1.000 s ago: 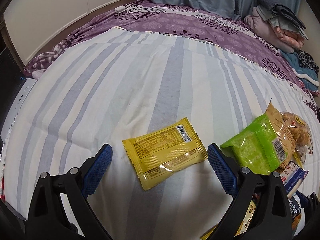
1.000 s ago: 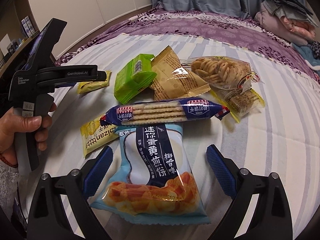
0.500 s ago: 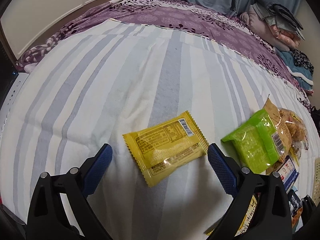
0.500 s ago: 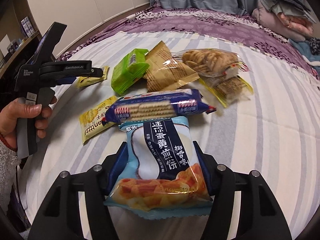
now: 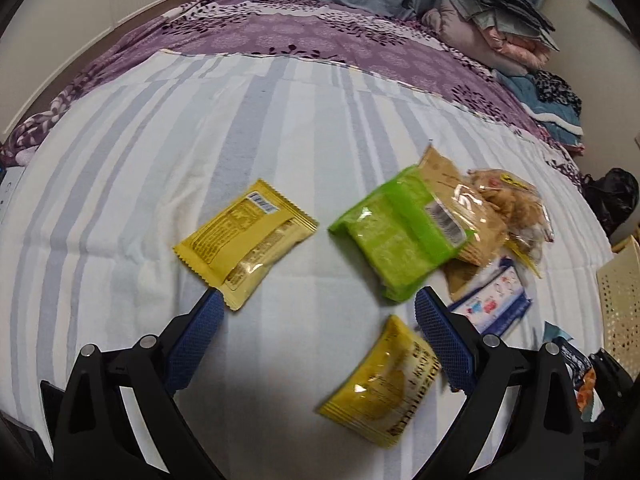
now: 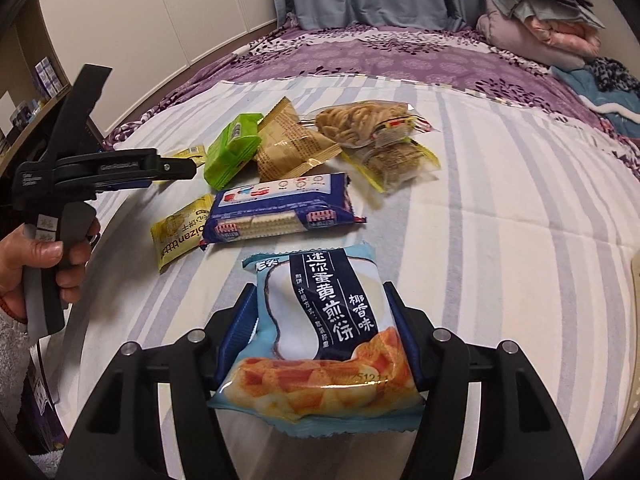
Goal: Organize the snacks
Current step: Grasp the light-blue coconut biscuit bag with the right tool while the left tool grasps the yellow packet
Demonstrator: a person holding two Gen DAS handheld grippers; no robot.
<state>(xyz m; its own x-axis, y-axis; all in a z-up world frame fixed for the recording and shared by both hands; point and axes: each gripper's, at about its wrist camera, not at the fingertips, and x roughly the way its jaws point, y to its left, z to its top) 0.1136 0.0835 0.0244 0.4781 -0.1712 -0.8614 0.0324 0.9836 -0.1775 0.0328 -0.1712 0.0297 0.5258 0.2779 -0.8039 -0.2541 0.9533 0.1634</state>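
My right gripper (image 6: 320, 294) is shut on a light-blue bag of egg rolls (image 6: 320, 320), its pads pressing both sides, and holds the bag just off the striped sheet. The loose pile behind it has a blue cracker pack (image 6: 280, 208), a green packet (image 6: 232, 148), a brown packet (image 6: 292, 144), a clear noodle-snack bag (image 6: 360, 120) and a yellow packet (image 6: 180, 232). My left gripper (image 5: 316, 300) hangs open over bare sheet, between a flat yellow packet (image 5: 244, 240) and the green packet (image 5: 396, 240). A second yellow packet (image 5: 384, 380) lies by its right finger.
A person's hand (image 6: 36, 256) grips the left tool's handle at the left edge. A cream perforated basket (image 5: 620, 300) stands at the far right. Purple bedding (image 6: 400, 60) and folded blankets (image 6: 540, 28) lie at the back, and striped sheet stretches to the right.
My right gripper closed on the light-blue bag and raised it away from the cracker pack. My left gripper swung right, so the flat yellow packet now lies to its left.
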